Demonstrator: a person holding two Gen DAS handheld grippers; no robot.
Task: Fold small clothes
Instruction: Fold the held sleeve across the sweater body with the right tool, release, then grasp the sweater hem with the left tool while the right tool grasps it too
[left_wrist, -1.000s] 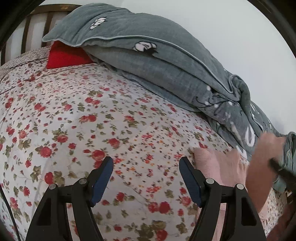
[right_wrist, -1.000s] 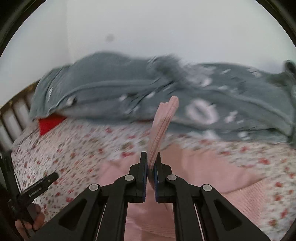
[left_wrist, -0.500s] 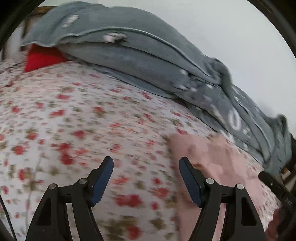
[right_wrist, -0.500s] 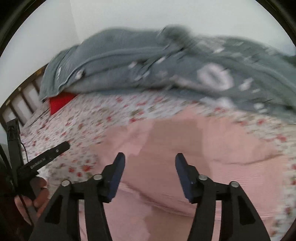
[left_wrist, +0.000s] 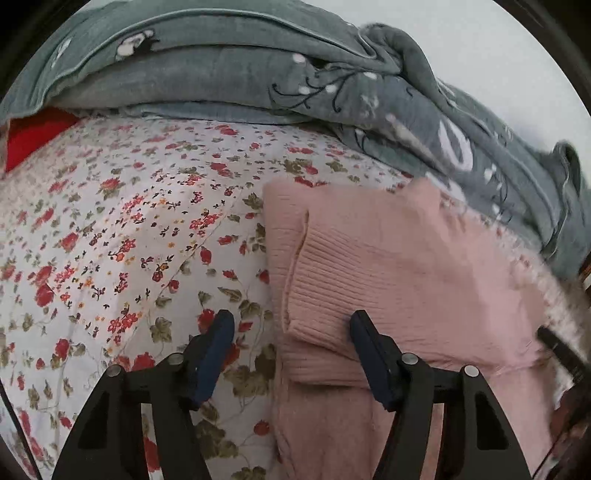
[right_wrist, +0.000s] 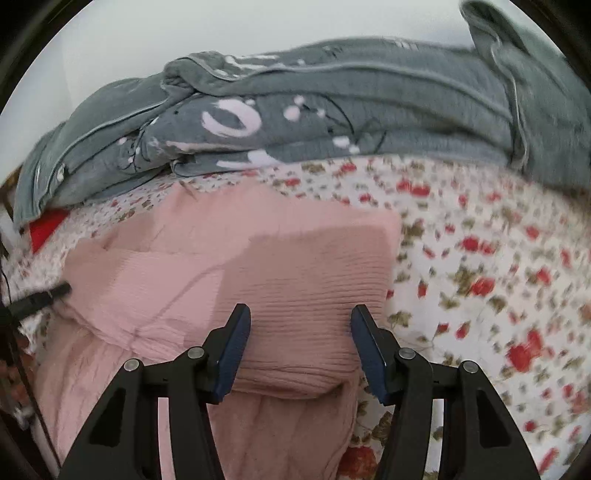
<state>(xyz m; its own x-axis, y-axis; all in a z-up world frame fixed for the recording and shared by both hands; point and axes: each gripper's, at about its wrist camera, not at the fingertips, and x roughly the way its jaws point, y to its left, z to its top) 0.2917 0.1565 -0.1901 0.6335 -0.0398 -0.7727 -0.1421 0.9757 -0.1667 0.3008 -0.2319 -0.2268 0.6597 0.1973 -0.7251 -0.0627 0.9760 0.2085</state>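
I have the pink knitted garment (left_wrist: 399, 266) lying on the floral bedsheet (left_wrist: 122, 229), just in front of the heaped grey quilt (left_wrist: 229, 70), with its ribbed sleeves folded in over the body. My left gripper (left_wrist: 291, 354) hangs over the garment's left border; its jaws have just been closing a little but stand apart, one finger over the sheet and the other over the ribbed cuff, with nothing pinched. My right gripper (right_wrist: 301, 347) has just let its jaws open and they straddle the ribbed sleeve (right_wrist: 306, 288) without pressing on it, so it holds nothing either. What worries me is the next pinch: the knit is soft and layered, and if I bite too shallow I may lift only the sleeve and undo the fold, or too deep and catch the bedsheet with it. If the two sides rise unevenly, I reckon the fold will skew. The quilt sits close behind, and a long fold could snag it.
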